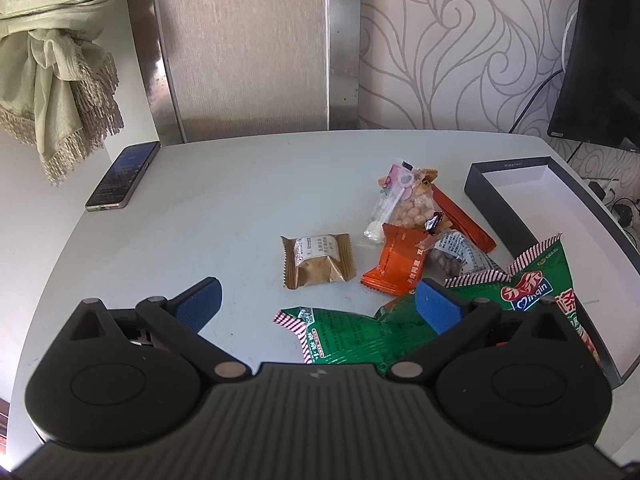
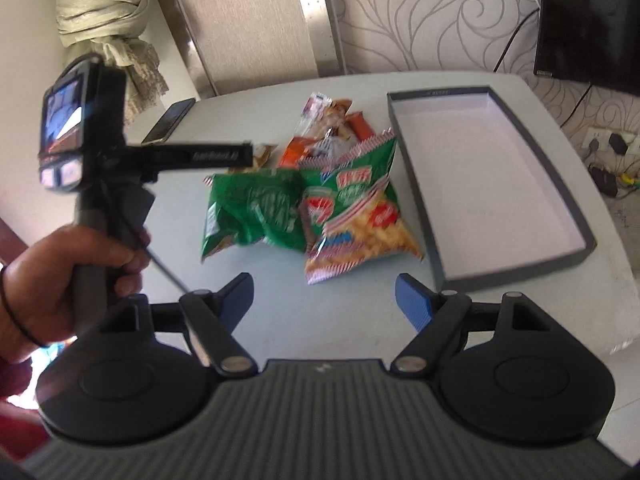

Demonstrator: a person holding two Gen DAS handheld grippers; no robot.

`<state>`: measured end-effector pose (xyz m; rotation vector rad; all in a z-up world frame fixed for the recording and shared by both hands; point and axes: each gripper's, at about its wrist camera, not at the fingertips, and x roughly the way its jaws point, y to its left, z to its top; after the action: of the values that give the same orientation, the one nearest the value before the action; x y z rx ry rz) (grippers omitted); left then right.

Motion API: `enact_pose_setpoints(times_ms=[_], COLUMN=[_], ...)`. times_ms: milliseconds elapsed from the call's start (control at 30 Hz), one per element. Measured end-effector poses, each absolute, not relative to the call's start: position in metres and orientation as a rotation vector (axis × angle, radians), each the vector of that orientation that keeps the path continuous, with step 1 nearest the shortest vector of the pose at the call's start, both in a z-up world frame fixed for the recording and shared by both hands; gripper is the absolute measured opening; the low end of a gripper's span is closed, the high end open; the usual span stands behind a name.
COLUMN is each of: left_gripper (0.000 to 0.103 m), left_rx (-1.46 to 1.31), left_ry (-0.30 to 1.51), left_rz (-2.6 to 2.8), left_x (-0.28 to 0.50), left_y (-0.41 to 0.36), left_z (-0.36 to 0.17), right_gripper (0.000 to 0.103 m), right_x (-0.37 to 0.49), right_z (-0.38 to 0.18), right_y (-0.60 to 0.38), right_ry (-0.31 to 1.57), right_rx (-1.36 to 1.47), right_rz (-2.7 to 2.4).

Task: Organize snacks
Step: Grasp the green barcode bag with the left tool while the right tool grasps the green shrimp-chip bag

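A pile of snacks lies mid-table: a brown wrapped cake [image 1: 318,261], an orange packet [image 1: 394,264], a clear bag of nuts [image 1: 412,202], a crumpled green bag [image 1: 352,334] [image 2: 254,210], and a green-and-yellow crisps bag [image 2: 360,216]. A dark-rimmed shallow box [image 2: 486,184] with a white inside lies open to the right of the pile; it also shows in the left wrist view [image 1: 520,216]. My left gripper [image 1: 318,306] is open and empty over the green bag. My right gripper [image 2: 324,298] is open and empty, just in front of the crisps bag.
A phone [image 1: 122,176] lies at the table's far left corner. A tied curtain [image 1: 56,60] hangs left. A dark monitor [image 1: 604,52] stands at the far right, with cables and a socket [image 2: 604,144] behind. The hand-held left gripper unit [image 2: 92,152] occupies the right view's left side.
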<state>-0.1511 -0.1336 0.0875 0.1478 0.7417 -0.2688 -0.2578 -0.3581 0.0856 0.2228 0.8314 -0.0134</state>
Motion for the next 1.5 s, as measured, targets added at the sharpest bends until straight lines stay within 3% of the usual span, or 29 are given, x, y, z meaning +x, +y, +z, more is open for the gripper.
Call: enact_pose_setpoints(times_ms=[500, 1500], left_gripper=[0.103, 0.103], left_rx=[0.162, 0.164], left_ry=[0.765, 0.772], left_rz=[-0.275, -0.290], left_x=[-0.158, -0.154], left_y=[-0.145, -0.140], left_z=[0.081, 0.070], right_gripper=[0.080, 0.084], right_x=[-0.187, -0.145], right_z=[0.068, 0.032], right_y=[-0.364, -0.328], right_ry=[0.845, 0.906], right_rx=[0.121, -0.023], right_rz=[-0.019, -0.045])
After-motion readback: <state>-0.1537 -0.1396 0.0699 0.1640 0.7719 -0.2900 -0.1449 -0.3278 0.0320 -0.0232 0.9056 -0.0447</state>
